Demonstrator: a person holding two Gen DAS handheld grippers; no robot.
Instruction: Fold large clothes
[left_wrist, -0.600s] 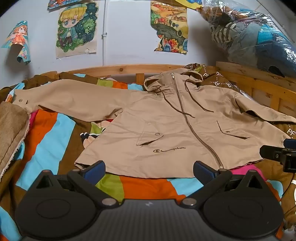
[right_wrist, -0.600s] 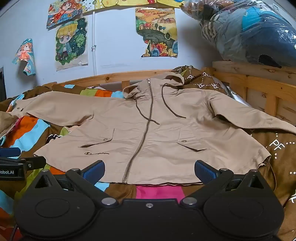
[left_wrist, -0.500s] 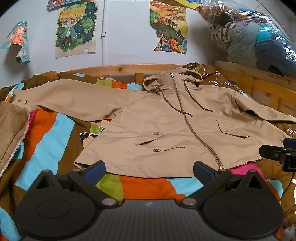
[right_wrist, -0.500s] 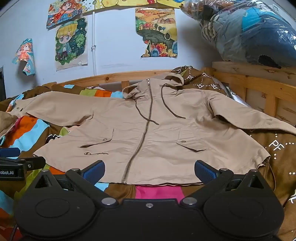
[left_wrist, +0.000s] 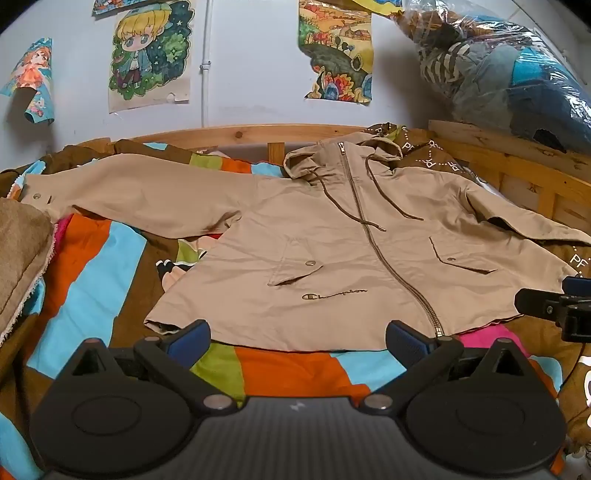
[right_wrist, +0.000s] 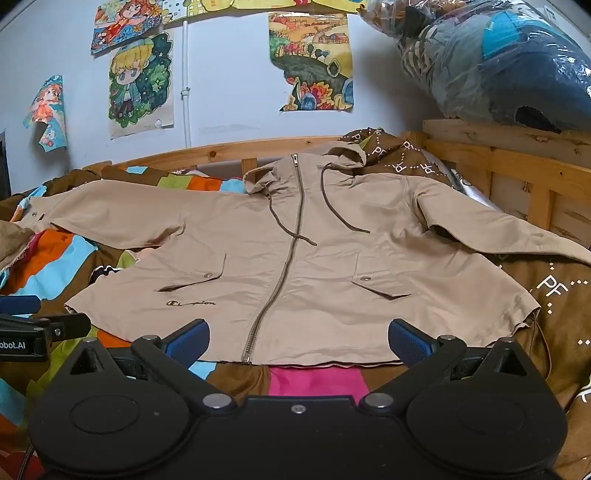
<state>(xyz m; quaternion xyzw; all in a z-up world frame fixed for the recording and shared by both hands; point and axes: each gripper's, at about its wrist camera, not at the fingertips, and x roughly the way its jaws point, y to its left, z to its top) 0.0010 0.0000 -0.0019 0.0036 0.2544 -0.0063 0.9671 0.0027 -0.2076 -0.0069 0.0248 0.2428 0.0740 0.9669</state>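
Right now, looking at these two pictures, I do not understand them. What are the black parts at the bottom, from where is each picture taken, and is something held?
No robot here: a person holds one two-finger claw in each hand, and each claw carries a wide-angle camera looking forward along its fingers. One picture comes from the left claw, the other from the right claw. The black shapes with blue pads are the claws themselves. Both are wide open and hold nothing.

Ahead, a beige hooded jacket lies spread flat, zipped, sleeves out, on a bed with a colourful striped blanket. Each claw also shows at the edge of the other's picture. On the wall hang cartoon posters; a plastic bag of clothes sits upper right.
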